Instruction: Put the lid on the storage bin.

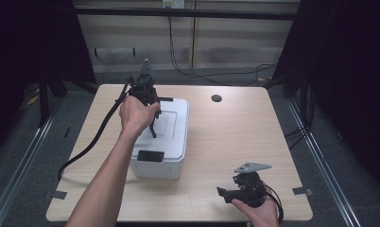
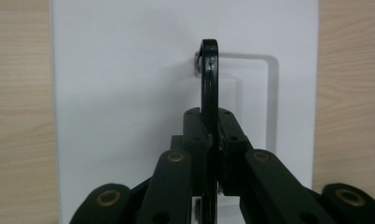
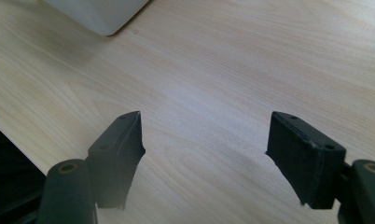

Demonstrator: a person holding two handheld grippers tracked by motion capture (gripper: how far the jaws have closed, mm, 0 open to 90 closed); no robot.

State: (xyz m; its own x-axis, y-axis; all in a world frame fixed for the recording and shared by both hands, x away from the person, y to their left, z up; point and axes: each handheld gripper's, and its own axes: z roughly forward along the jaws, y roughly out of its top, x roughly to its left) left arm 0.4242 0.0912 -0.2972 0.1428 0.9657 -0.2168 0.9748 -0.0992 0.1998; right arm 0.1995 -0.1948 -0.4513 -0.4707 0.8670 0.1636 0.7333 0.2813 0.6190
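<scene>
Tabletop: light wood grain.
White box rests left of centre; round hole at upper edge.

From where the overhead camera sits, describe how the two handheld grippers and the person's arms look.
Both grippers are black. The left gripper trails a thick black cable; the right gripper carries a grey three-cornered plate. Brass-coloured pivot pins dot the jaw links. The forearms are bare, with no sleeves or gloves.

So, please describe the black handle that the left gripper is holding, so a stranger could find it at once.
On the wooden table stands a white box. From a recess in its lid rises the thin black handle, pinched upright by the left gripper. The black latch on the front wall is flat and untouched.
</scene>
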